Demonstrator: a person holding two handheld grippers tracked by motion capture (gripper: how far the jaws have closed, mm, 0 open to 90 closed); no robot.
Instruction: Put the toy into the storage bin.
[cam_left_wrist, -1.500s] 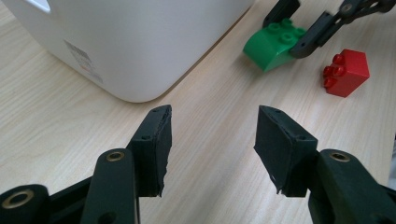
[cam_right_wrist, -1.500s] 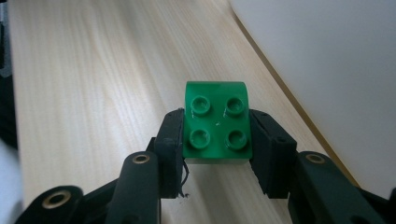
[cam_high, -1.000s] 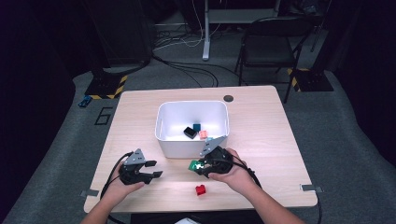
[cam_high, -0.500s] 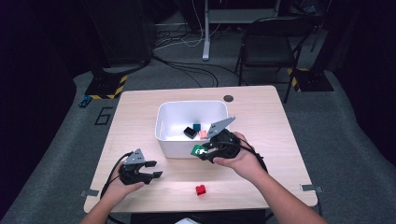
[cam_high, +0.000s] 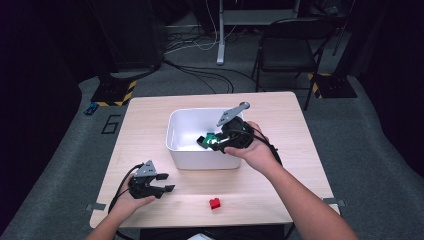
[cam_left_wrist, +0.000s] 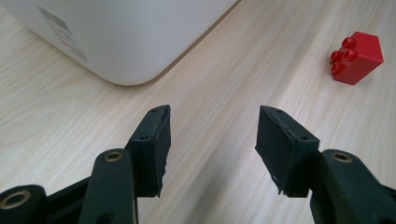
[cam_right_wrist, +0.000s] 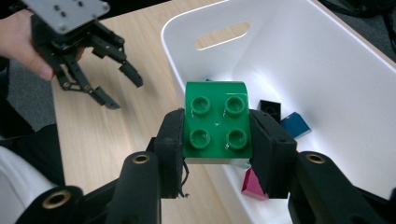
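Green brick: we see the green brick (cam_right_wrist: 215, 122) pinched between the jaws of the right gripper (cam_right_wrist: 215, 140), studs facing the camera, held over the near edge of the white bin (cam_right_wrist: 327, 70); from the high view it sits at the gripper tip (cam_high: 209, 141) just inside the bin wall (cam_high: 172, 135).
Step in hand: we judge this to be the drop into the bin.
Doing it well: we would carry the brick a little farther past the rim, so that it hangs over the bin floor and not the wall, lower it close to the pieces already there, then spread the jaws evenly so it falls flat instead of bouncing out.
Right tongs: pressed on two opposite sides of the brick, a firm and level hold.
Left tongs: the left gripper (cam_left_wrist: 212, 144) has its jaws spread with nothing between them, low over the wooden table (cam_high: 280, 190) in front of the bin.
Next candidate: the red brick (cam_left_wrist: 356, 57) lies on the table, near the left gripper and apart from the bin.
Hard to make out: in the bin we can tell a black piece (cam_right_wrist: 270, 108), a blue piece (cam_right_wrist: 294, 125) and a magenta piece (cam_right_wrist: 254, 184), partly covered by the gripper; their shapes are unclear, and the floor below the brick is hidden.
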